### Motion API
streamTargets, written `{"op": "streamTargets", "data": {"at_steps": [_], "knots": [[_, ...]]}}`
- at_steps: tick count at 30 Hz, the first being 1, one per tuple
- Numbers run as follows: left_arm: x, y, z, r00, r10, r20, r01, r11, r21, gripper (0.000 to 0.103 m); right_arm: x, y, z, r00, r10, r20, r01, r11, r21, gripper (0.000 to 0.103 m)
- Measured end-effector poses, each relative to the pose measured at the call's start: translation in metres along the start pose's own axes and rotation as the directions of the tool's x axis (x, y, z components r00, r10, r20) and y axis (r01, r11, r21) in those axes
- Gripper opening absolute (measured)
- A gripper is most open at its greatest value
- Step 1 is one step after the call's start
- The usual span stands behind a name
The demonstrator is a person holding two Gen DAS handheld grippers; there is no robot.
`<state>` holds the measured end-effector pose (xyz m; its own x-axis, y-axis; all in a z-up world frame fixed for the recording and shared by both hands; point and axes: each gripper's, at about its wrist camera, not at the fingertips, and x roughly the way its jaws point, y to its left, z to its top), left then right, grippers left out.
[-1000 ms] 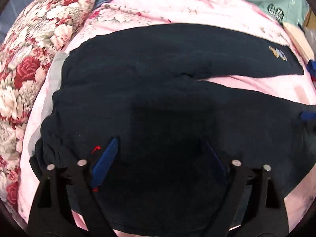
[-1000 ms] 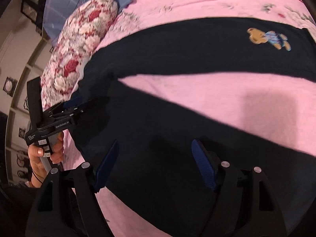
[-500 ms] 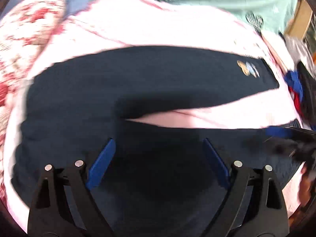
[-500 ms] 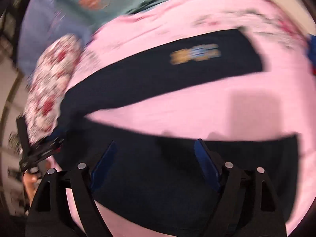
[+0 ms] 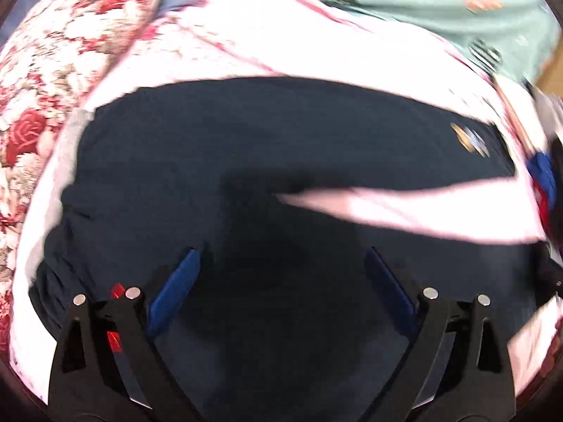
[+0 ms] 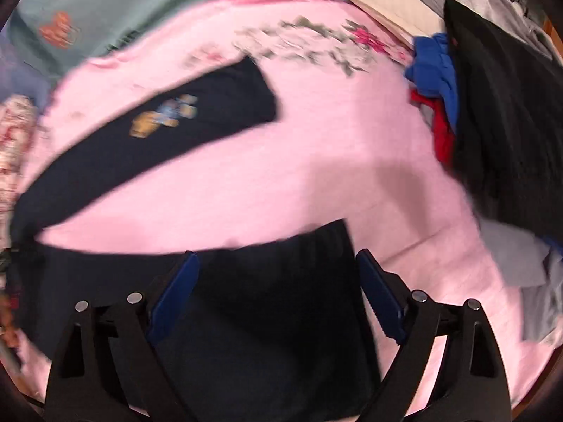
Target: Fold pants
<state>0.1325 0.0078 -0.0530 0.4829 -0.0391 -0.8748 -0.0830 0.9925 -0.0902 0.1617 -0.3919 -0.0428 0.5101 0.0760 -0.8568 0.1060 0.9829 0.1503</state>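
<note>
- Dark navy pants (image 5: 267, 147) lay flat on pink bed sheet (image 6: 281, 183), legs spread in a V, waist twd floral pillow (image 5: 52, 81).
- Left gripper (image 5: 278, 281) over seat area, fingers wide apart, holding nothing.
- Right gripper (image 6: 274, 281) over near leg's hem, fingers apart, empty.
- Clothes pile (image 6: 492, 112) at bed's right edge.

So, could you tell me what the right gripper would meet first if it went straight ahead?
Most likely the near leg of the dark pants, close to its cuff; the open right gripper points at it. Depth is unclear.
</note>
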Motion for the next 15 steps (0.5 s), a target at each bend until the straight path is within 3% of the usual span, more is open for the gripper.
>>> {"op": "streamTargets", "data": {"at_steps": [3, 4, 6, 9, 10, 13, 15], "knots": [[0.001, -0.026, -0.023, 0.999, -0.021, -0.049, 0.025, 0.997, 0.078, 0.097, -0.013, 0.043, -0.022, 0.982, 0.186, -0.032, -0.188, 0.977, -0.099, 0.094], [0.004, -0.029, -0.028, 0.998, -0.01, -0.061, 0.016, 0.995, 0.098, 0.097, -0.013, 0.062, -0.029, 0.976, 0.213, -0.05, -0.218, 0.965, -0.143, 0.094], [0.013, -0.029, -0.04, 0.995, 0.022, -0.099, -0.009, 0.991, 0.131, 0.099, -0.005, 0.108, -0.04, 0.988, 0.15, -0.044, -0.156, 0.957, -0.247, 0.094], [-0.001, -0.011, -0.059, 0.997, 0.028, -0.069, -0.018, 0.99, 0.138, 0.099, 0.008, 0.137, -0.064, 0.997, 0.038, -0.061, -0.06, 0.914, -0.4, 0.094], [-0.008, 0.001, -0.066, 0.997, 0.025, -0.078, -0.015, 0.991, 0.133, 0.099, 0.016, 0.14, -0.074, 0.996, -0.001, -0.09, -0.038, 0.898, -0.438, 0.094], [-0.024, 0.024, -0.079, 0.995, 0.026, -0.099, -0.013, 0.991, 0.13, 0.099, 0.004, 0.104, -0.093, 0.991, 0.042, -0.127, -0.091, 0.908, -0.408, 0.102], [-0.038, 0.037, -0.077, 0.997, 0.03, -0.072, -0.023, 0.995, 0.097, 0.097, -0.006, 0.09, -0.108, 0.988, -0.001, -0.155, -0.07, 0.891, -0.449, 0.102]]}}
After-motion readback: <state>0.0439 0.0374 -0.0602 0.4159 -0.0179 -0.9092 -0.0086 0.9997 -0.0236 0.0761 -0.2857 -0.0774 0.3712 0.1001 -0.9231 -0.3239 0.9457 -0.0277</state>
